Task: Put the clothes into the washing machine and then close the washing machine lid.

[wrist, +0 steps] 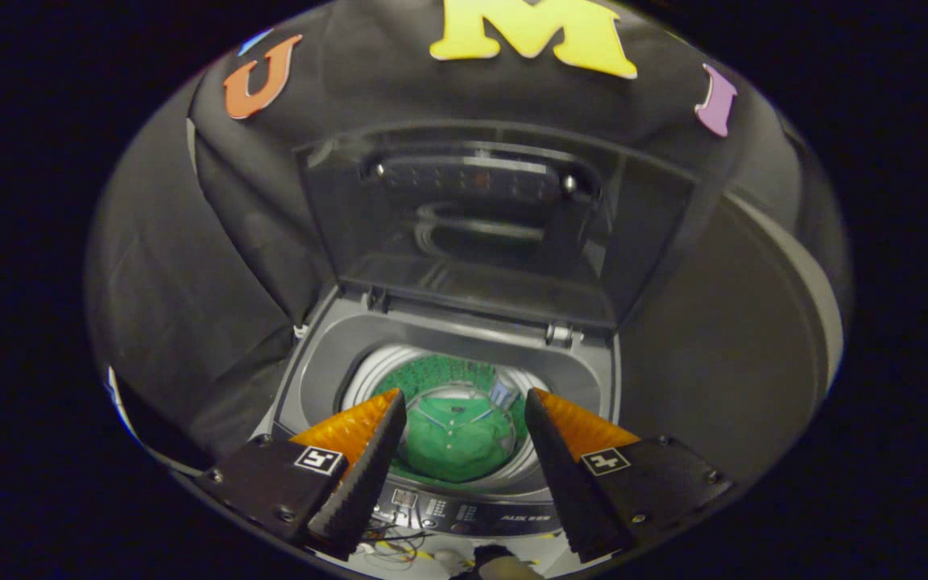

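The two-finger gripper point(464, 415) hangs above a grey top-loading washing machine point(311, 362), its fingers spread wide apart with nothing held between them. Seen through the gap between the fingers, a bright green collared shirt with a buttoned placket point(454, 441) lies down in the round metal drum point(375, 379) of the machine (the shiny drum wall throws back green reflections around it). The garment is well below the fingertips and touches neither of them. The machine's dark, see-through hinged lid point(464, 217) stands raised beyond the drum, leaning back against the black cloth wall point(214, 266) of the booth, so the opening is uncovered. A dark control panel strip point(472, 509) runs along the machine's near edge, just under the fingers, between their bases. A few thin loose wires point(391, 538) lie on the pale surface beside that panel.
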Demonstrator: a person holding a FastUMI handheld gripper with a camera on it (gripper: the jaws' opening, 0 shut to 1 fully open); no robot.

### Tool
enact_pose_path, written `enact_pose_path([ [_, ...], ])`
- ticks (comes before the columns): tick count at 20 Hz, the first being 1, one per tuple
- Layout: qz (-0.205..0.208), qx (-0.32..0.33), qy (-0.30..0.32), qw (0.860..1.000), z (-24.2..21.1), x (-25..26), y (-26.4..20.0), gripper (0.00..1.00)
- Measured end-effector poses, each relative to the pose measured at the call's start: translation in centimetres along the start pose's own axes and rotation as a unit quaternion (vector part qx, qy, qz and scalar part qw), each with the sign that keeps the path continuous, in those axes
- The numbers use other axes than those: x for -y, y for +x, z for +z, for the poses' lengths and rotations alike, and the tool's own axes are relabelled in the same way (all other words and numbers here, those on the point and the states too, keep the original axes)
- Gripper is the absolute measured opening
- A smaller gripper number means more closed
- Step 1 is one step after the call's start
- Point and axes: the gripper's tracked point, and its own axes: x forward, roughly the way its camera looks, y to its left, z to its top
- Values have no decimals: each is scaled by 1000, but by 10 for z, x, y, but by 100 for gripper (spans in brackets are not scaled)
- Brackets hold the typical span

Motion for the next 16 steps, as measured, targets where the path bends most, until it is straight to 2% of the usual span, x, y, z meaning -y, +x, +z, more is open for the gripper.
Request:
enact_pose_path([
  [3,-3,56,-28,998,34,-2,-27,93],
  [7,1,111,-22,994,75,-4,-54,93],
  [16,9,159,9,987,140,-1,-77,93],
])
